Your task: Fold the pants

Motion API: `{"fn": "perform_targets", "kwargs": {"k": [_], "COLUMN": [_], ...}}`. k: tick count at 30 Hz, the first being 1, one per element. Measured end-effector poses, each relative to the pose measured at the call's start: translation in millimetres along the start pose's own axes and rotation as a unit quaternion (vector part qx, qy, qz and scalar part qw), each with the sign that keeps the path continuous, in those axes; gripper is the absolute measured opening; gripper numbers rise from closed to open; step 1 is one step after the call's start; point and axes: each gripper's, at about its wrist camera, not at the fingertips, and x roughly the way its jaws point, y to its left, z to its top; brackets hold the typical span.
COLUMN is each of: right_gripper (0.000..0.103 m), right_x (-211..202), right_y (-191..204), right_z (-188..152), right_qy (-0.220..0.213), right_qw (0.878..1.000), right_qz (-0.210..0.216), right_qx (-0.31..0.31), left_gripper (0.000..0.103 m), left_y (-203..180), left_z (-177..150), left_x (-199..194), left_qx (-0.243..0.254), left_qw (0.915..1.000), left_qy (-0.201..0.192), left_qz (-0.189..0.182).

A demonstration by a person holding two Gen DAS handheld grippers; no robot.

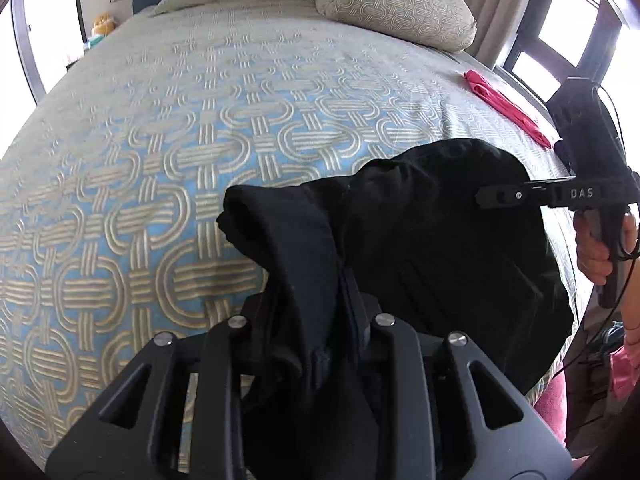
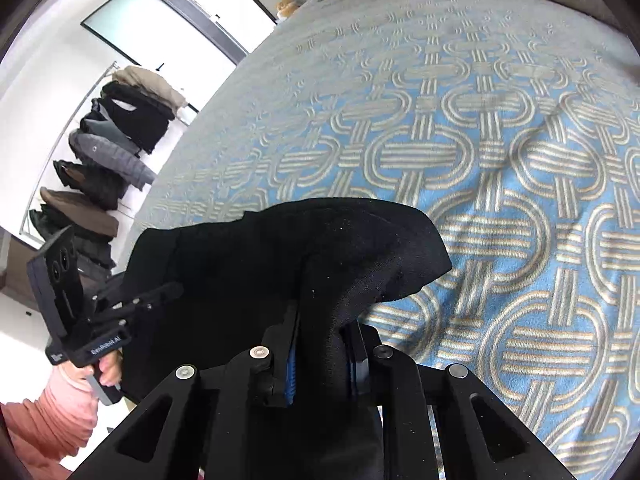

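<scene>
Two black two-finger grippers are both clamped on the same black soft-fabric pants (image 1: 420,240), which you hold bunched up above the blue-and-beige bedspread with its woven loop pattern (image 1: 180,160). Your left gripper (image 1: 340,292) pinches a thick fold of the cloth, and the fabric spills back over its linkage toward the camera. Your right gripper (image 2: 320,328) grips another fold between its blue-padded fingers (image 2: 291,354); a flap of the pants arches over the bedspread just beyond it. From the left wrist view, your right hand (image 1: 600,248) shows at the bedspread's right edge; whether the pants' hanging end touches the bedspread is hard to tell. A bright pink strip of cloth (image 1: 504,100) lies flat on the bedspread near that same edge, and a patterned beige pillow (image 1: 400,0) rests at the bedspread's far end.
</scene>
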Motion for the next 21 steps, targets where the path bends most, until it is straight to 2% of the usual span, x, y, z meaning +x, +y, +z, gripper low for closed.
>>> {"fn": "perform_targets", "kwargs": {"k": [5, 9, 11, 12, 13, 14, 15, 17, 18, 21], "right_gripper": [0.017, 0.017, 0.017, 0.018, 0.020, 0.023, 0.024, 0.025, 0.025, 0.025], "right_x": [-22, -38, -38, -34, -28, -17, -9, 3, 2, -21], "right_y": [8, 7, 0, -3, -7, -12, -15, -17, -15, -5], "right_z": [20, 42, 54, 59, 63, 67, 69, 68, 63, 39], "right_qy": [-0.041, -0.080, -0.089, -0.086, -0.077, -0.058, -0.045, -0.020, -0.019, -0.037], "right_qw": [0.999, 0.997, 0.996, 0.995, 0.994, 0.991, 0.985, 0.965, 0.960, 0.970], "right_qz": [0.014, 0.001, -0.027, -0.046, -0.073, -0.119, -0.166, -0.263, -0.278, -0.237], "right_qx": [0.004, 0.004, 0.010, 0.009, 0.011, 0.015, 0.019, 0.012, 0.006, 0.024], "left_gripper": [0.027, 0.027, 0.032, 0.035, 0.042, 0.048, 0.049, 0.050, 0.052, 0.056], "left_y": [1, 1, 4, 5, 6, 7, 7, 9, 11, 15], "left_z": [30, 61, 76, 81, 83, 83, 83, 78, 74, 60], "left_x": [-7, -2, 14, 24, 35, 41, 47, 51, 49, 30], "left_qx": [0.013, 0.027, 0.032, 0.033, 0.032, 0.032, 0.035, 0.042, 0.040, 0.018], "left_qw": [0.9994, 0.9978, 0.9977, 0.9980, 0.9978, 0.9968, 0.9947, 0.9872, 0.9869, 0.9902], "left_qy": [-0.030, -0.060, -0.058, -0.048, -0.038, -0.032, -0.029, -0.024, -0.021, -0.019], "left_qz": [0.006, 0.012, 0.014, 0.023, 0.045, 0.066, 0.092, 0.152, 0.155, 0.138]}}
